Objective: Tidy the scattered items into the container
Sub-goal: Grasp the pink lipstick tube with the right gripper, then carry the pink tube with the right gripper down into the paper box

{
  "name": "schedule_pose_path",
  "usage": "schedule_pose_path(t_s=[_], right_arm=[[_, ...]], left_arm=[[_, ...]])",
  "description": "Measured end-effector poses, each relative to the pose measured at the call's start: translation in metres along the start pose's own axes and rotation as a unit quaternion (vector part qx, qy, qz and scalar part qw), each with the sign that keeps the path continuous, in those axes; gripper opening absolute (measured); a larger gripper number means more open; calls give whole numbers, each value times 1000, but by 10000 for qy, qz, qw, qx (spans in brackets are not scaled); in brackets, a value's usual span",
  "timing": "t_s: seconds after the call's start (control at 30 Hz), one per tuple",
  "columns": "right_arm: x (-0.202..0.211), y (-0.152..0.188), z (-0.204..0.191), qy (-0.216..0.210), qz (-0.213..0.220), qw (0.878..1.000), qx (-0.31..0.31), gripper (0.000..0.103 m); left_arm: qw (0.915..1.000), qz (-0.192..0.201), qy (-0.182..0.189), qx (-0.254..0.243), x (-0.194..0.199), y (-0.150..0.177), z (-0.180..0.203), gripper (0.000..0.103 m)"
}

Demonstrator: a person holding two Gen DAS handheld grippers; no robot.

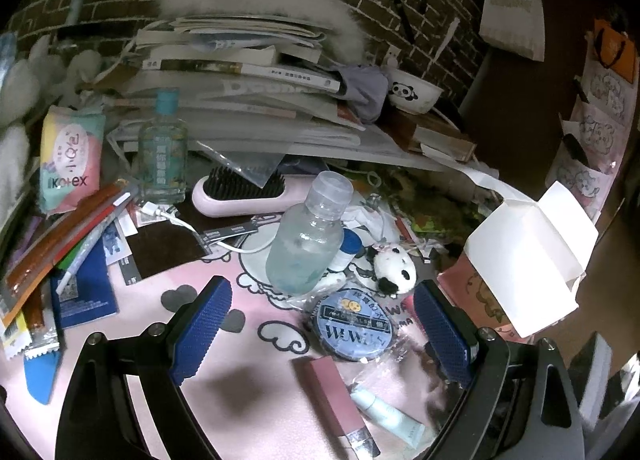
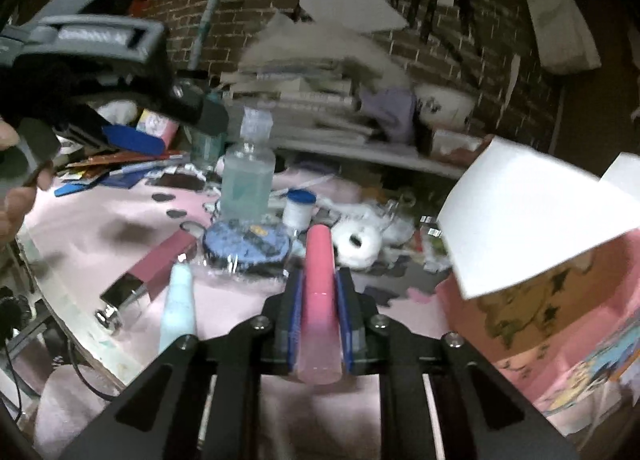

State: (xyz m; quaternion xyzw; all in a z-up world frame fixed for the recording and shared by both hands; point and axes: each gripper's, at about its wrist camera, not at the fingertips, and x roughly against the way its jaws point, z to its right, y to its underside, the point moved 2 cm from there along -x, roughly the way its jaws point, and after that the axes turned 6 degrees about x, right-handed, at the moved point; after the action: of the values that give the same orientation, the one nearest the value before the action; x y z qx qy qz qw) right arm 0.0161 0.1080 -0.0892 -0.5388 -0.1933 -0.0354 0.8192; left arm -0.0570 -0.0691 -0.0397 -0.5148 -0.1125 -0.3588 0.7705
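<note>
Right gripper (image 2: pixel 319 292) clamped on a pink tube (image 2: pixel 319 284), held above the pink mat (image 2: pixel 100 244). Pink container (image 2: pixel 560 324) at right, a white box (image 2: pixel 532 216) partly over it. Left gripper (image 1: pixel 320 324) jaws spread wide, empty, over a blue tape roll (image 1: pixel 354 324). Ahead: clear bottle (image 1: pixel 308 236), panda plush (image 1: pixel 394 268), hairbrush (image 1: pixel 244 192). Mauve lipstick box (image 1: pixel 326 388) and pale tube (image 1: pixel 386 414) lie near.

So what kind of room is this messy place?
Probably a bedroom desk at home: a pile of books, a pink hairbrush, a little panda plush and makeup-like tubes lie on a pink cartoon mat.
</note>
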Motion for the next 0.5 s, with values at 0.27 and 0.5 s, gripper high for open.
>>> schedule_pose_path(t_s=[0.27,0.5], right_arm=[[21,-30,-15,-11,553,9977,386,14],[30,-62,-3,-60,632,9973,360,14]], left_arm=[[9999,92,-65,36,11,-1,-5,91],[9997,131,-171,117,17,1,-14,91]])
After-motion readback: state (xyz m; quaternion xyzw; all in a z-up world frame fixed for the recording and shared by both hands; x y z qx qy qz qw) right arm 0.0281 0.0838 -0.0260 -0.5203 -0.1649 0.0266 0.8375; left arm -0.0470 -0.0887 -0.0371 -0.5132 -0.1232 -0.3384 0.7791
